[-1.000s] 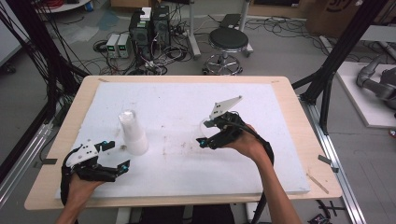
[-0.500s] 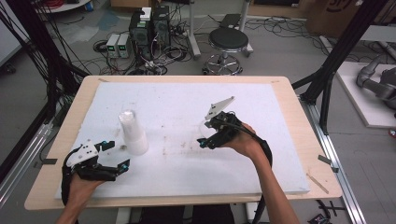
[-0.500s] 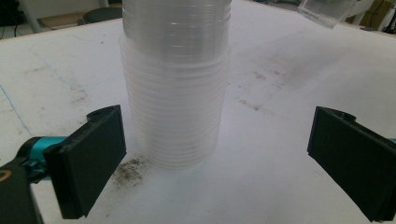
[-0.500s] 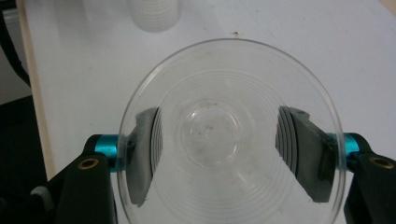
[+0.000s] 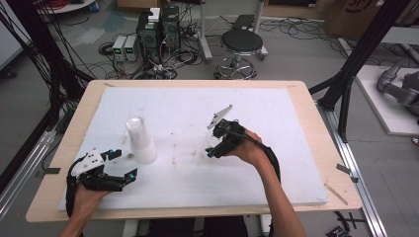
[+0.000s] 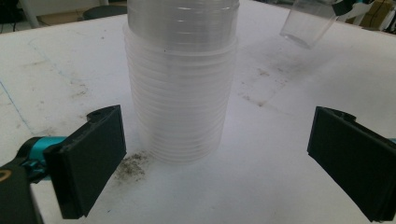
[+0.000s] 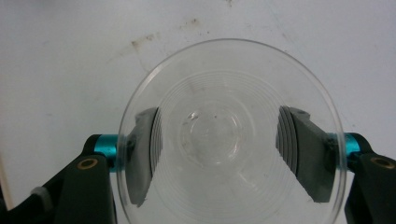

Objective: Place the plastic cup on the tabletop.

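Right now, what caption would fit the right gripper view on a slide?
Right gripper clamps a single clear plastic cup, seen through its mouth, above the stained white table cover.

Cup stack: top cut off at 12 o'clock. Clear cup: rim cropped at 6 o'clock.

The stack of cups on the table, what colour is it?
The stack of cups is colourless, see-through plastic, looking milky white where the layers overlap; the left gripper view shows it best.
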A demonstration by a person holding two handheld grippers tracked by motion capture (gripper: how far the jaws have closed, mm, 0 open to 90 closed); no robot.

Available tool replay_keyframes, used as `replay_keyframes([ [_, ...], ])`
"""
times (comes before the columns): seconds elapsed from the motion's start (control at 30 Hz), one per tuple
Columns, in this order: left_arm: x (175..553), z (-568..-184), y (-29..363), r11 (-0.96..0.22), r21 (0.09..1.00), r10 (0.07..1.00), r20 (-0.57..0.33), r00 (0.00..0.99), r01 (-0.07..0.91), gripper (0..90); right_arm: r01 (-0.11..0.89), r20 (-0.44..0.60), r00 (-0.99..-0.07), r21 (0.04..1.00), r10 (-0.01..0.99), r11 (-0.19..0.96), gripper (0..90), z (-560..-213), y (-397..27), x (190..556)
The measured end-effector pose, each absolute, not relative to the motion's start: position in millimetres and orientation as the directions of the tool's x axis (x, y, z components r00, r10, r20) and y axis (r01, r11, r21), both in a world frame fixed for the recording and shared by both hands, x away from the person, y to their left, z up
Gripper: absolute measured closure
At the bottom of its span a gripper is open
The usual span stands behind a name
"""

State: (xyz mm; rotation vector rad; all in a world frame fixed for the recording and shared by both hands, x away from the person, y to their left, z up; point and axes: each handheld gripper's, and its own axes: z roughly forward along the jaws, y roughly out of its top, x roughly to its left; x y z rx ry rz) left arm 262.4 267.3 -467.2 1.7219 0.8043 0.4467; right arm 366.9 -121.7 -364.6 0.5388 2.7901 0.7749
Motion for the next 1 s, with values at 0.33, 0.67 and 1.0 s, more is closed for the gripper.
replay_keyframes([
  [0.33,263.9,-468.3,266.3,-0.140,0.951,0.712,-0.098,0.695,0.277,4.4,0.296,-0.099,-0.914,0.500,0.393,0.814,31.6,-380.4,-112.6,371.7],
  [0.67,265.7,-471.1,267.0,-0.128,0.951,0.719,-0.106,0.687,0.280,4.4,0.300,-0.101,-0.911,0.502,0.400,0.811,31.1,-392.2,-106.1,374.3],
  [1.0,267.3,-471.1,266.9,-0.116,0.956,0.721,-0.106,0.685,0.270,4.4,0.316,-0.089,-0.901,0.536,0.425,0.783,30.8,-395.2,-107.7,375.7],
])
